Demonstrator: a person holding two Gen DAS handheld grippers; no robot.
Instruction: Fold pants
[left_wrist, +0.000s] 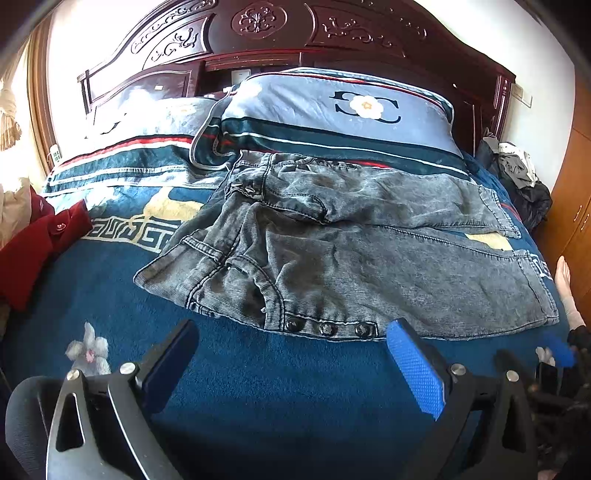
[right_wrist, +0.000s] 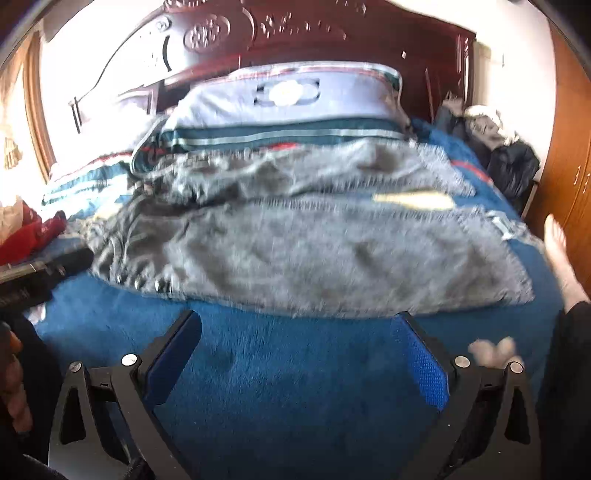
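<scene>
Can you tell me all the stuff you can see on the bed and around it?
Faded grey denim pants: one, grey, spread rumpled mid-bed.
Fuzzy blue blanket: one, blue, covering the bed.
Blue flower-print pillows: two, by the headboard.
Carved dark wooden headboard: one, reddish-brown, far end.
Red garment: one, left edge.
Dark clothes pile: one, far right corner.
Wooden wardrobe: one, brown, right.
Bare foot: one, right edge.
Left gripper: open, empty.
Right gripper: open, empty.

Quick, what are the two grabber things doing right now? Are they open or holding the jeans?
Left hand-held gripper: open, holding nothing, above the blue blanket just short of the jeans.
Right hand-held gripper: open, holding nothing, also short of the jeans.
</scene>
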